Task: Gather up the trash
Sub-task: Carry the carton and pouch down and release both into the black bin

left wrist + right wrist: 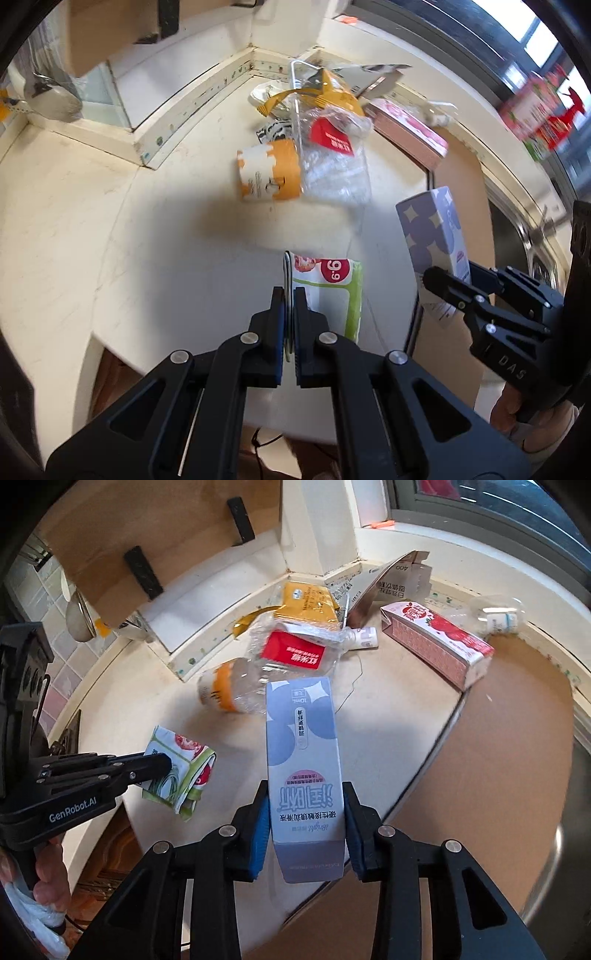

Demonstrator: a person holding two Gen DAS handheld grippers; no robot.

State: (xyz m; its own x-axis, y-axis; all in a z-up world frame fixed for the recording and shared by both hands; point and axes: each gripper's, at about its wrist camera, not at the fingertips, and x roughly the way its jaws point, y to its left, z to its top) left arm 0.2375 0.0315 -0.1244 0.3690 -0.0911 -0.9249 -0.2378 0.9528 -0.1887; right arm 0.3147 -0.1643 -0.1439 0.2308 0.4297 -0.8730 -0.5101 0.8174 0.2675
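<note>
Two wrist cameras, mine, looking steeply down.
Each rides close behind its claw; both share the littered counter (155,236) corner.

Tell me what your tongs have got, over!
Left tongs shut on green-edged wrapper. Right tongs shut on pale blue box. More trash on counter: crushed bottle, pink carton. Nothing blocking.

The left gripper (159,766) bore "GenRobot.AI" on its body, and the right gripper (430,277) bore "DAS". Left of the lilac carton (304,775), which read "10mL", the folded wrapper (325,291) showed "9.9" in a red circle. Beyond the carton, a flattened grey box (391,579) carried "400".
</note>
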